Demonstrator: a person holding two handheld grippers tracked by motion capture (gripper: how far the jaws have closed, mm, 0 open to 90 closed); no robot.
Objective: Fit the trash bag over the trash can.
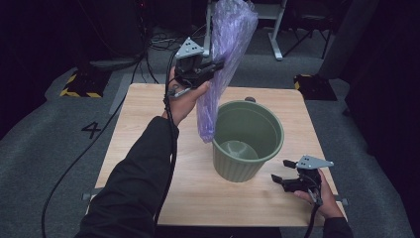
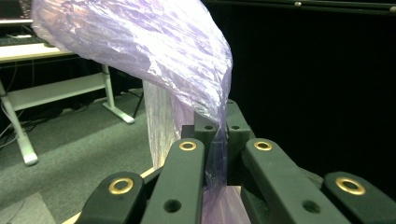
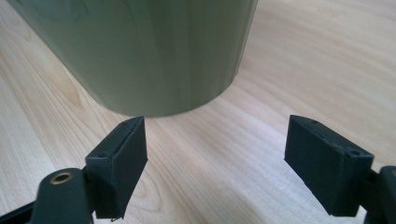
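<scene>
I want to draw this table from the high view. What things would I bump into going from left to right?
Left tool pinching the purple plastic bag → green bucket on the wooden table → right tool, open and holding nothing.

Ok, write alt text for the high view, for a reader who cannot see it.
A person's left gripper, raised above a wooden table, is shut on a crumpled translucent purple plastic bag whose lower end hangs beside the rim of an empty green bucket. The right gripper rests open on the table just right of the bucket.
</scene>
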